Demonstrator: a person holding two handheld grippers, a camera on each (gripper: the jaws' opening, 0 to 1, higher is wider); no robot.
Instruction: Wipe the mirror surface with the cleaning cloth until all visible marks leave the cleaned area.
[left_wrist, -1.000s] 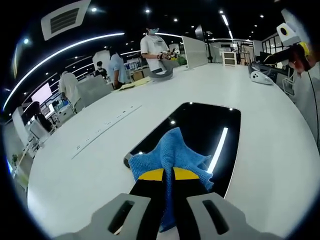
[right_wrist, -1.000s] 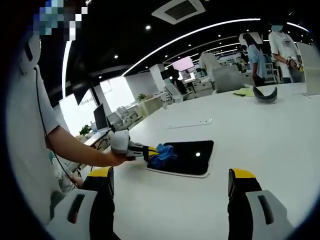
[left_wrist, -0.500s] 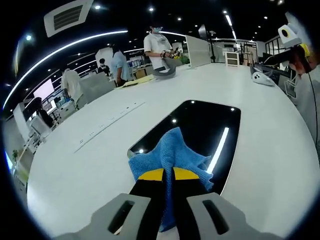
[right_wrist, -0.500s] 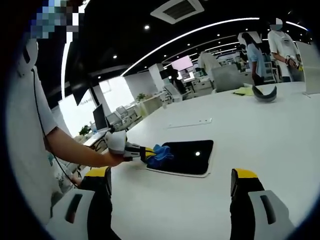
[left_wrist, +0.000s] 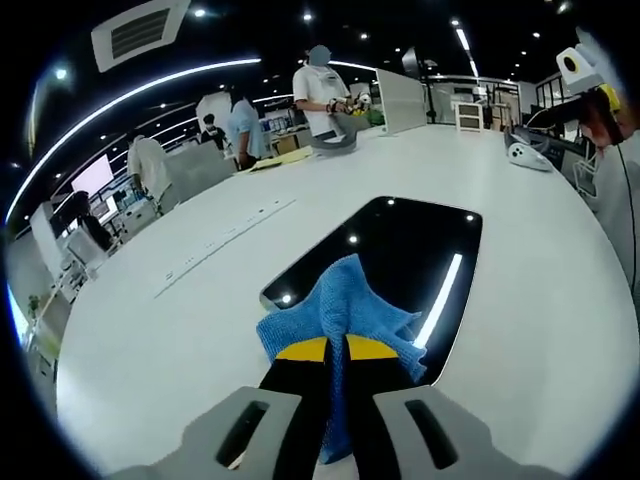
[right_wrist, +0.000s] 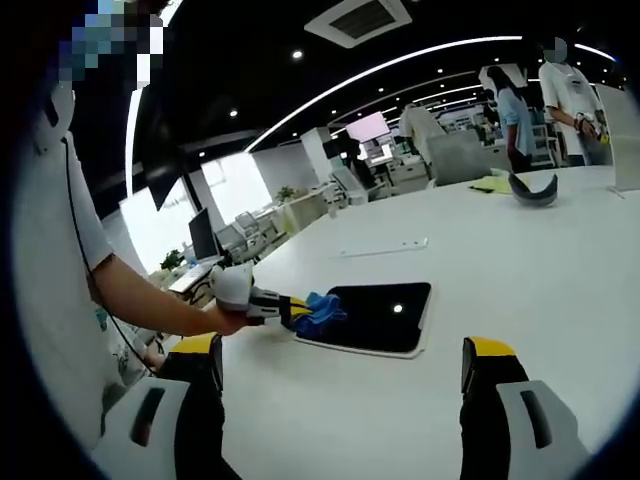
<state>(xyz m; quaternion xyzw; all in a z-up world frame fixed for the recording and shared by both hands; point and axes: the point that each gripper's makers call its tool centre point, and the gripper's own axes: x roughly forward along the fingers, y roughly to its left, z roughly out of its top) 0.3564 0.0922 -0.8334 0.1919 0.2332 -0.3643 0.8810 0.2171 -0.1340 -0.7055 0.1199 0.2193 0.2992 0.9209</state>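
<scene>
A flat dark mirror (left_wrist: 410, 260) with a white rim lies on the white table (left_wrist: 180, 330) and reflects the ceiling lights. My left gripper (left_wrist: 337, 350) is shut on a blue cleaning cloth (left_wrist: 340, 310), whose bunched end rests on the mirror's near edge. In the right gripper view the mirror (right_wrist: 385, 310) sits mid-table, with the left gripper (right_wrist: 290, 311) pressing the blue cloth (right_wrist: 318, 313) at its left end. My right gripper (right_wrist: 340, 385) hovers open over bare table in front of the mirror, with nothing between its yellow-tipped fingers (right_wrist: 488, 362).
The person's arm (right_wrist: 150, 300) reaches in from the left. A grey curved object (right_wrist: 530, 190) and yellow papers (right_wrist: 490, 183) lie far across the table. A power strip slot (left_wrist: 215, 245) runs along the table. Several people stand at the far side.
The left gripper has drawn the cloth slightly back toward the mirror's near end. The right gripper has stayed open and almost still.
</scene>
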